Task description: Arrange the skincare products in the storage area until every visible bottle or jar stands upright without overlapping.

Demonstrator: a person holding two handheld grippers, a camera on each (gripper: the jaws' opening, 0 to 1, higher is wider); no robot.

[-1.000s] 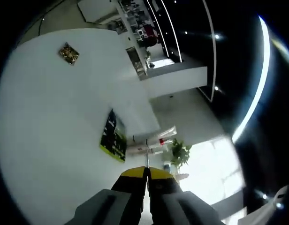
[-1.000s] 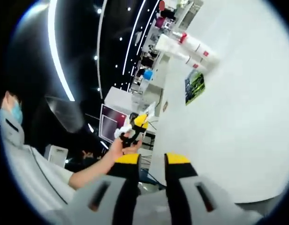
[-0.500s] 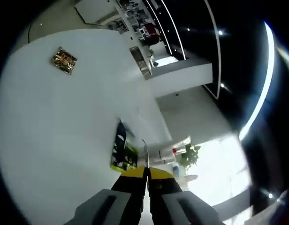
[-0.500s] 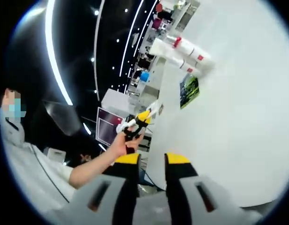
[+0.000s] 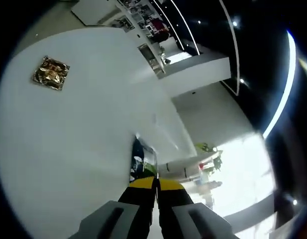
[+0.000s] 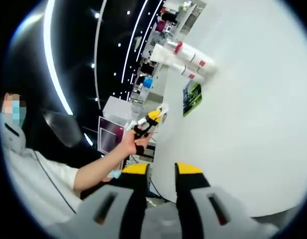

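Note:
My left gripper [image 5: 155, 184] has its yellow-tipped jaws shut, and I see nothing between them. Just beyond the tips lies a green and black sachet [image 5: 141, 164] on the white table [image 5: 83, 129]. Past it are white bottles with red bands [image 5: 193, 170], blurred. My right gripper [image 6: 162, 172] is open and empty, held off the table's edge. In the right gripper view a hand holds the left gripper [image 6: 152, 119] near the table rim, short of the green sachet [image 6: 192, 97]. The white bottles with red bands [image 6: 186, 57] point away from the table top [image 6: 253, 124], close together.
A gold foil packet [image 5: 51, 73] lies far off on the table. A person in a white shirt [image 6: 39, 174] stands at the left of the right gripper view. Shelves and a counter [image 5: 158, 45] stand beyond the table, and a plant [image 5: 208, 149] behind the bottles.
The hand has brought the left gripper closer to the green sachet and the table rim. The right gripper stays open and about where it was.

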